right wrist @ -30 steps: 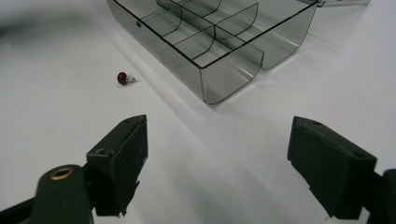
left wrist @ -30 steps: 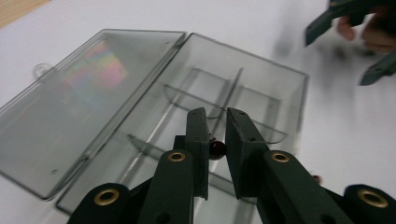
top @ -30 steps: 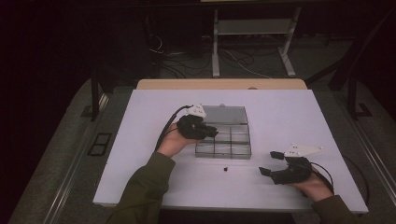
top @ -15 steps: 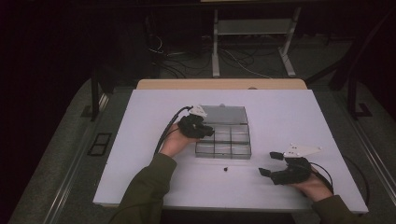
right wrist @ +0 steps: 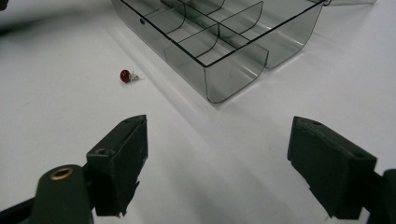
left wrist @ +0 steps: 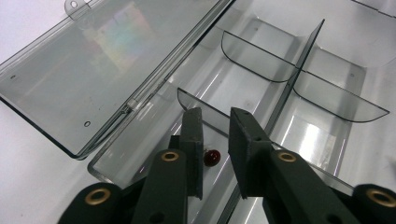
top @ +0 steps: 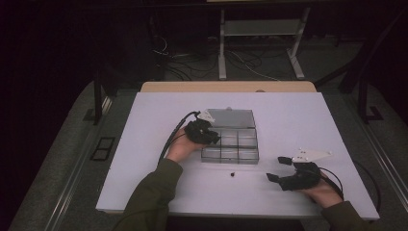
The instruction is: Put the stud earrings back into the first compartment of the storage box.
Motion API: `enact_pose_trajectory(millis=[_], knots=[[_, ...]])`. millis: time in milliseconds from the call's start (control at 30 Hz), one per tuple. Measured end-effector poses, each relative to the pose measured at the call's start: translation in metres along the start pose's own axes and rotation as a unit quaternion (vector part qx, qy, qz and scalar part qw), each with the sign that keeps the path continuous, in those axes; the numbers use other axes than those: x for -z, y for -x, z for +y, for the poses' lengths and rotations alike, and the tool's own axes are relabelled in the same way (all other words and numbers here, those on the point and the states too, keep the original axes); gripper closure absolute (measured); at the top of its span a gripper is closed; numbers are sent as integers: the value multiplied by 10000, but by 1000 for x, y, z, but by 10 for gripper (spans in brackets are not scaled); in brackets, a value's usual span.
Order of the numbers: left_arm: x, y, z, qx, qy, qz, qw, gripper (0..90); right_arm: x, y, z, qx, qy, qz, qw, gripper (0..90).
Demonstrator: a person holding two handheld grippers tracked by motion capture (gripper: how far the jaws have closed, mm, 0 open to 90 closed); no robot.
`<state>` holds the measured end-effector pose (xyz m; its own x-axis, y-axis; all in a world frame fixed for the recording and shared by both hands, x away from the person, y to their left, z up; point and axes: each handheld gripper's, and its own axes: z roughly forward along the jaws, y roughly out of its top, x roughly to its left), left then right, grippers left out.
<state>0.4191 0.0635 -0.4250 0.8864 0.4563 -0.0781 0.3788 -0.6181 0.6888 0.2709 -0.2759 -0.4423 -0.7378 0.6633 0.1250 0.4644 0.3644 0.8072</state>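
While the left gripper (left wrist: pixel 215 140) hangs over the box (left wrist: pixel 261 93), its jaws, just opening, stand slightly parted with a red stud (left wrist: pixel 211 157) lying loose between them, the right gripper (right wrist: pixel 217 158) rests spread wide, another stud (right wrist: pixel 126 75) ahead of its left jaw.

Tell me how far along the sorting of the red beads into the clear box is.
Done: one red bead lies in a compartment of the open clear box. In hand: the left gripper is over that bead, its jaws just opening, pads off it. Left: a second red bead lies on the table; the right gripper waits open.
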Motion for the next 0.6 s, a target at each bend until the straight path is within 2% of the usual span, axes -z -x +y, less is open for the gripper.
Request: enact_pose_trajectory(millis=[33,67,100,200,600], knots=[[0,0,0,14,16,3,10000,724,0,0,0,-1,-3,-3,10000,196],[1,-2,1,-94,6,7,10000,715,0,0,0,-3,-4,-4,10000,196],[2,0,0,28,46,3,10000,706,0,0,0,-3,-3,-8,10000,196],[5,-1,0,14,74,-41,10000,675,1,0,0,-9,7,-17,10000,196],[22,3,-2,241,388,-97,9989,524,2,1,0,-24,0,-14,10000,196]])
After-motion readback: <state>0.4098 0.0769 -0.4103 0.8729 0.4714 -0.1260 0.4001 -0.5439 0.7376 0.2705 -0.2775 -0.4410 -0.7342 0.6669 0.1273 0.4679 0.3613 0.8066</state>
